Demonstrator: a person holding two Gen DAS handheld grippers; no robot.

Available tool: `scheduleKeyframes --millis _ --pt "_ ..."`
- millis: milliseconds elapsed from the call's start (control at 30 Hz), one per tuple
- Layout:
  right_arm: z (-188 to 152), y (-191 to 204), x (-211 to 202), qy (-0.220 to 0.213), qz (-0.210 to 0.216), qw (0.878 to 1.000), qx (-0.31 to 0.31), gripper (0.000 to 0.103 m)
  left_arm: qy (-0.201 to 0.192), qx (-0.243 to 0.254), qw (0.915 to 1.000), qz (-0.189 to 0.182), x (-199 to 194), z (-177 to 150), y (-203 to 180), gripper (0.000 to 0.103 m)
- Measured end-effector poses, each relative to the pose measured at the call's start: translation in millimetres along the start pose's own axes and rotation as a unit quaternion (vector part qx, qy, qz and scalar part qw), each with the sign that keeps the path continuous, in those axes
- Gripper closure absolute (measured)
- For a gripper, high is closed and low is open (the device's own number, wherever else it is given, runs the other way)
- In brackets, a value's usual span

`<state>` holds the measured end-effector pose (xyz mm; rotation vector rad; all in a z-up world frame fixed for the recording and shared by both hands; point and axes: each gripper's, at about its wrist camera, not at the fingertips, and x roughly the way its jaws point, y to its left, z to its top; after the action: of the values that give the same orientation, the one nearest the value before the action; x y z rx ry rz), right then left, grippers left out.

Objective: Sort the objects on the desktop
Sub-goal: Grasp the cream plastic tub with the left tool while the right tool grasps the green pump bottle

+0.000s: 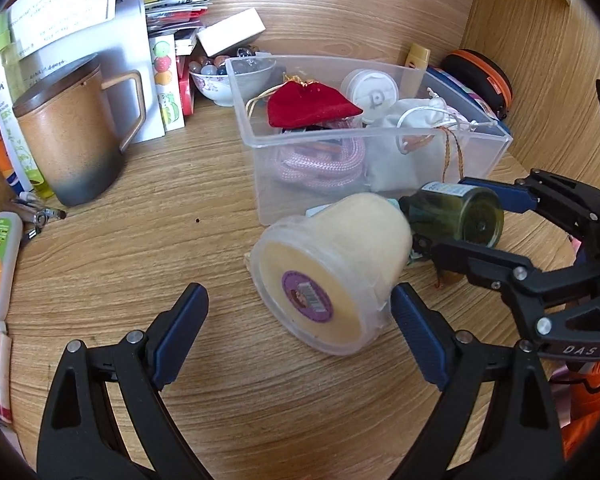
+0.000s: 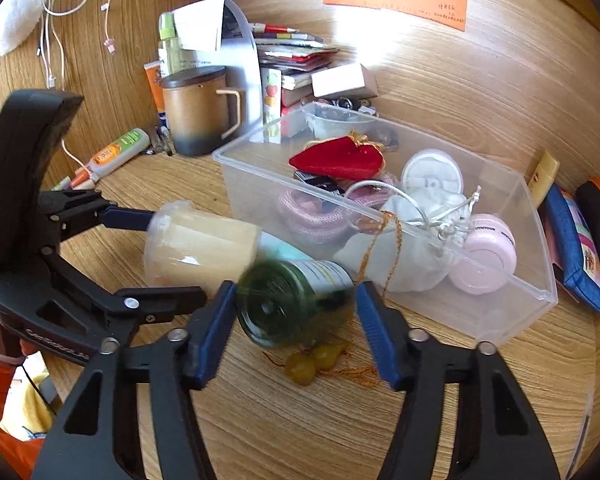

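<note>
— Seen from the left wrist, where do the tongs stand?

— The left gripper [image 1: 300, 328] is spread wide on the wooden desk [image 1: 180, 240], holding nothing. A pale cream tub [image 1: 332, 276] lies on its side between the blue pads, base toward the camera; the right-hand pad touches or nearly touches the tub's rim, while the other pad stands well apart from it. Beyond the tub, the right gripper [image 1: 456, 216] reaches in from the desk's right edge, its fingers flanking a tipped green glass jar [image 1: 456, 216].

— And the sorting box?

— A clear plastic bin [image 1: 380, 136] sits behind both containers toward the back right corner, holding a red pouch [image 1: 312, 106], pink rope [image 1: 320, 160] and a white drawstring bag [image 1: 416, 120]. A brown lidded mug [image 1: 72, 132] stands near the left edge.

— What does the right wrist show?

— The right gripper [image 2: 296, 304] is partly open around the green glass jar [image 2: 292, 300], which appears blurred. One pad is at the jar's side and the other just beside it; whether the jar is actually clamped cannot be told. The cream tub [image 2: 200, 248] lies just behind the jar, the left gripper [image 2: 172, 256] straddling it, open. The clear plastic bin [image 2: 500, 312] sits close behind, a pink round case [image 2: 484, 252] in its near right corner. Small yellow gourd charms [image 2: 312, 360] lie on the desk [image 2: 300, 420] beneath the jar.
</note>
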<state>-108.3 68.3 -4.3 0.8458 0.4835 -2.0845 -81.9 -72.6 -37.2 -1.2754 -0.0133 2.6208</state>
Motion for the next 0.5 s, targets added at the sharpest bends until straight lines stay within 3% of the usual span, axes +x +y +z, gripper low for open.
scheduleKeyframes --millis 500 --pt "-16.4 -35.2 -1.2 0.025 0.006 0.998 0.056 0.062 -0.005 -0.005 1.0 0.001 13.8 10.7 -15.6 0.01"
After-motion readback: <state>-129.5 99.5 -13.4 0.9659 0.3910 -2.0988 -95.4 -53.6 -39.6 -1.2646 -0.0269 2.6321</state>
